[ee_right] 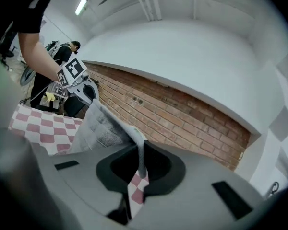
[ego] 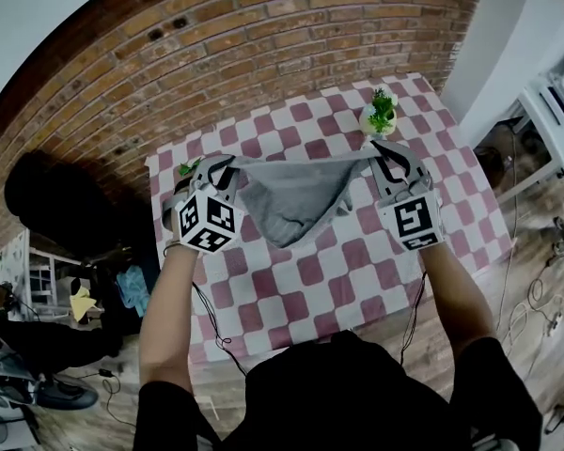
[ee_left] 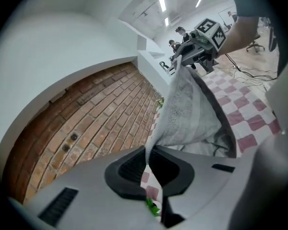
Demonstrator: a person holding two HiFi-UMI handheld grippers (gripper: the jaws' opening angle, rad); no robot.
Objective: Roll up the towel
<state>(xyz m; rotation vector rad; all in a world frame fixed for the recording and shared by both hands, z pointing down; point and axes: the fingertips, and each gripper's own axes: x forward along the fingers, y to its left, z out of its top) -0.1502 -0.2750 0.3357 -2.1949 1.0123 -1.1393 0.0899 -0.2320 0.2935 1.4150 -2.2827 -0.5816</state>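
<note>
A grey towel (ego: 291, 200) hangs stretched in the air above the red-and-white checked table (ego: 357, 271), sagging to a point in the middle. My left gripper (ego: 227, 165) is shut on its left top corner, and my right gripper (ego: 376, 150) is shut on its right top corner. In the left gripper view the towel (ee_left: 189, 111) runs from my jaws across to the right gripper (ee_left: 182, 56). The right gripper view shows the towel (ee_right: 103, 128) pinched in my jaws, reaching over to the left gripper (ee_right: 89, 92).
A small potted plant (ego: 380, 113) stands near the table's far right edge, and green leaves (ego: 188, 167) show at its far left. A brick wall (ego: 263, 45) runs behind the table. Cables (ego: 536, 318) lie on the wooden floor at right.
</note>
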